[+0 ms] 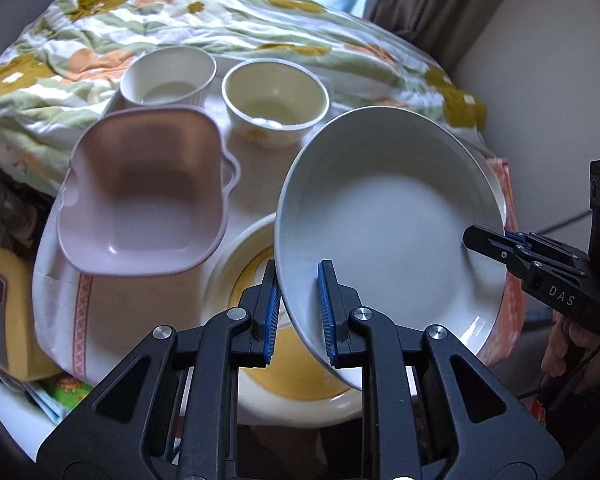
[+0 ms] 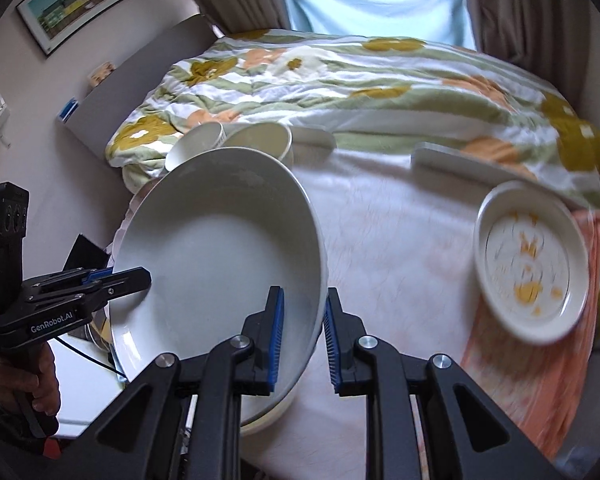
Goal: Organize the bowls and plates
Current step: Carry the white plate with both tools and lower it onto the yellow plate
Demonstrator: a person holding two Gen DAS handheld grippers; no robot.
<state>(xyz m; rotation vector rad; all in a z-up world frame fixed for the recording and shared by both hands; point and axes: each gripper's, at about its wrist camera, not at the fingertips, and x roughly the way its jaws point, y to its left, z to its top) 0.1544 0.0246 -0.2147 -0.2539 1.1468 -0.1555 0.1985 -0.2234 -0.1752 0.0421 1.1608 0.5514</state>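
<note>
A large pale grey plate [image 1: 392, 224] hangs tilted above the cloth-covered table, held from both sides. My left gripper [image 1: 300, 312] is shut on its near-left rim. My right gripper [image 2: 304, 340] is shut on the opposite rim of the same plate [image 2: 216, 252]; it also shows in the left wrist view as the right gripper [image 1: 496, 244] at the plate's right edge. Beneath the grey plate lies a cream plate with a yellow band [image 1: 296, 380]. A pink square bowl [image 1: 144, 196] sits left, with two cream bowls [image 1: 168, 76] [image 1: 274, 100] behind it.
A small plate with yellow-orange pattern [image 2: 532, 260] lies at the table's right on an orange cloth [image 2: 516, 384]. A flowered quilt [image 2: 340, 80] covers the bed behind. A flat white dish [image 2: 460, 164] rests at the quilt's edge. A hand [image 2: 24, 380] grips the left tool.
</note>
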